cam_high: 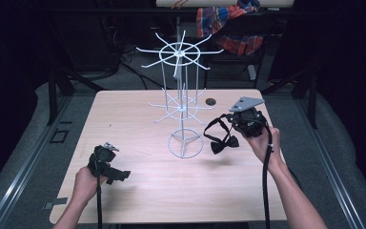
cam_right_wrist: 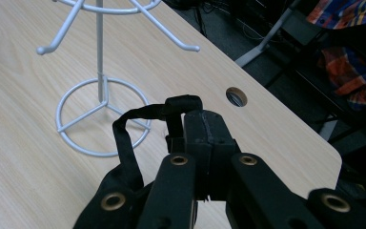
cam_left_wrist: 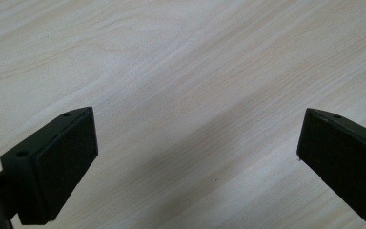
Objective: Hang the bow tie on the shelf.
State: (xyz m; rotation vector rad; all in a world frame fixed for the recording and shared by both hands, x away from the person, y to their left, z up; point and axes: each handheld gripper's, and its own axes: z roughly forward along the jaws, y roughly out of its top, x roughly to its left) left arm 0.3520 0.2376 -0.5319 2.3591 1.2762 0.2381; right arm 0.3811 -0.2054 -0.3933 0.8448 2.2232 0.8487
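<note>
Right gripper (cam_high: 229, 121), clamped on the bow tie's strap (cam_right_wrist: 145, 113), is held just right of the wire rack (cam_high: 183, 90), toward the tabletop's far edge.

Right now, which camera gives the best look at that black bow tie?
The high view: the whole bow tie hangs by its strap from the right gripper, beside the white wire rack. The right gripper view shows just the strap pinched in shut jaws. The left gripper view looks at bare table between its open jaws.
</note>
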